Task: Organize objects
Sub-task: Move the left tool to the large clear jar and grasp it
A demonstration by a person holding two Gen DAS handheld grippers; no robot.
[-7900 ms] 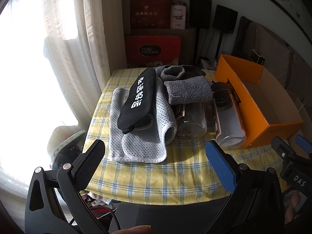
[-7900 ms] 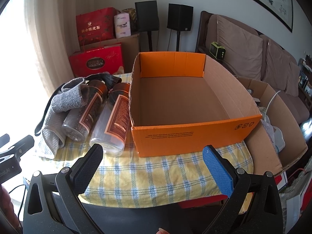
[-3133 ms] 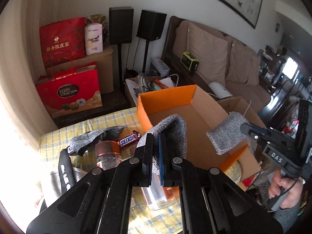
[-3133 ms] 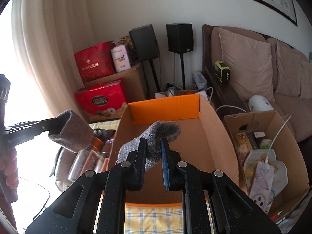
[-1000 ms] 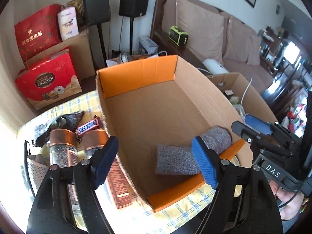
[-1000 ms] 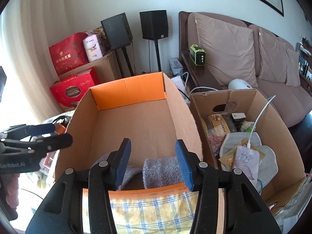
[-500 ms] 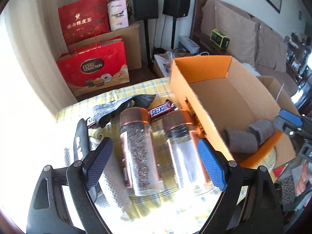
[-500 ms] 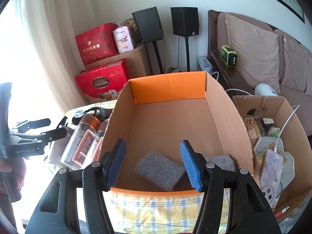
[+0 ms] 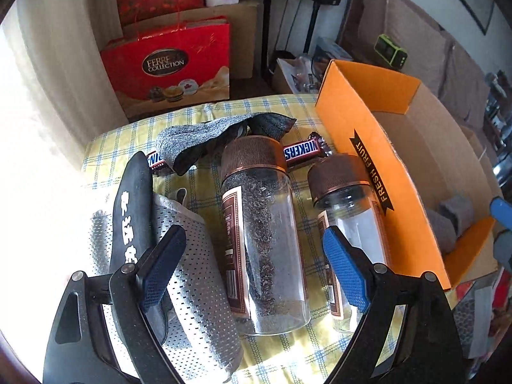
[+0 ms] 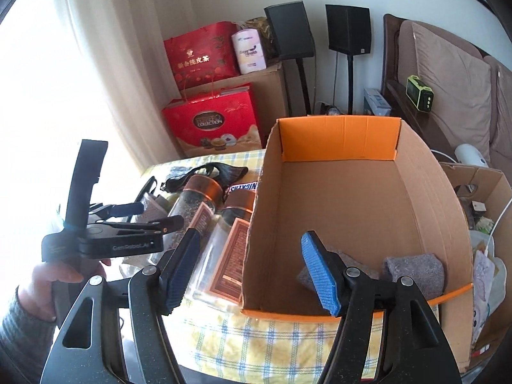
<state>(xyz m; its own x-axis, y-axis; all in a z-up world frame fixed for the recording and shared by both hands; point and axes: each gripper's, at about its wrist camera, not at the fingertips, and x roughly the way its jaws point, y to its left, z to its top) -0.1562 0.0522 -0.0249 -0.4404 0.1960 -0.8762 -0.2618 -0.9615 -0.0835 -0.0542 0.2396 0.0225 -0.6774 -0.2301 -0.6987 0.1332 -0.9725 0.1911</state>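
We are hovering our spread, empty left claw [image 9: 252, 265] over the tea jar [image 9: 264, 233], lying lengthwise between its fingers, cap pointing away, beside the orange box [image 9: 361, 147], while our spread, empty right claw [image 10: 249, 270] is straddling the box's near corner.

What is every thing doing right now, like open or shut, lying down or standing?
left gripper: open, empty
right gripper: open, empty
orange box: open on top
two grey rolls: lying inside the box
tea jar: capped, lying down
clear jar: capped, lying down
Snickers bar: wrapped, flat
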